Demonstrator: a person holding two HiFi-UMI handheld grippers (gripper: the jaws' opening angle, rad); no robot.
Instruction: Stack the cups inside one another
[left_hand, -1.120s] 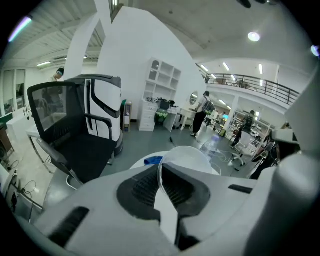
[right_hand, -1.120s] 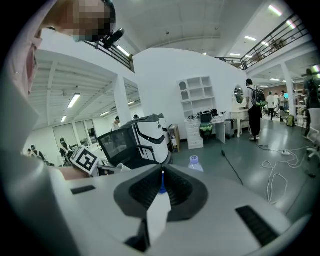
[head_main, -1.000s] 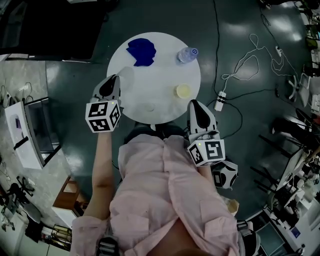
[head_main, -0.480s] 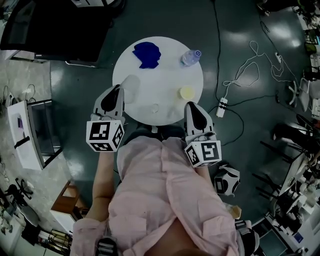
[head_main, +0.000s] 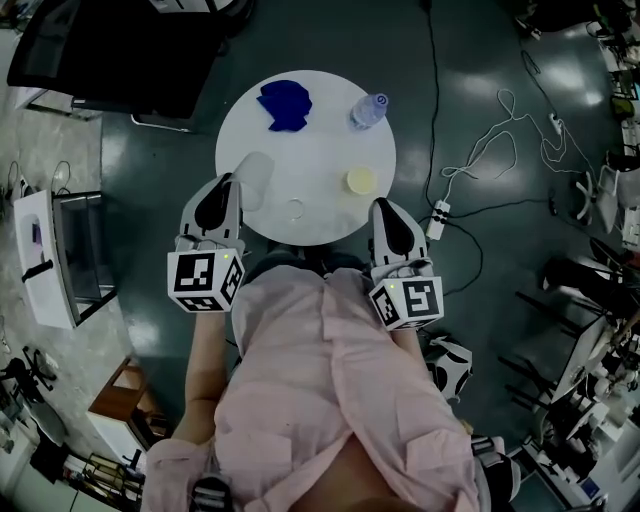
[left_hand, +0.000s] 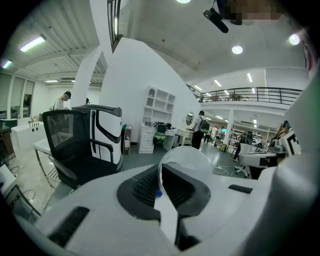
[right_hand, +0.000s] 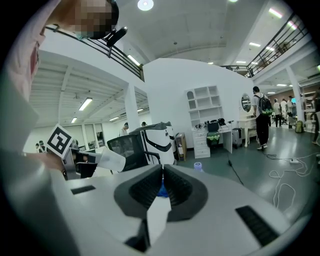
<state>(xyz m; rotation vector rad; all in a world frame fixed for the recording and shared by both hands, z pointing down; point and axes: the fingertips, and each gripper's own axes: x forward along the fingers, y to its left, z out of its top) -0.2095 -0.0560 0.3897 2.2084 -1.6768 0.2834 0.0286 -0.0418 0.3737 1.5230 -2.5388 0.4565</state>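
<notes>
A clear plastic cup (head_main: 254, 178) hangs tilted over the left side of the round white table (head_main: 320, 150), and my left gripper (head_main: 222, 183) is shut on its rim. In the left gripper view the cup (left_hand: 187, 159) stands out past the closed left gripper (left_hand: 161, 175), its wall pinched between the pads. A pale yellow cup (head_main: 361, 181) stands on the table's right side. A small clear cup (head_main: 295, 210) sits near the front edge. My right gripper (head_main: 383, 208) hovers at the front right edge, and the right gripper (right_hand: 162, 172) is shut on nothing.
A blue cloth (head_main: 284, 104) lies at the table's far left and a water bottle (head_main: 367, 110) stands at the far right. Cables and a power strip (head_main: 436, 218) trail over the floor on the right. A dark office chair (left_hand: 75, 145) stands beyond the table.
My left gripper has risen with the clear cup still in it and drawn a little back from the table. The right gripper has barely shifted.
</notes>
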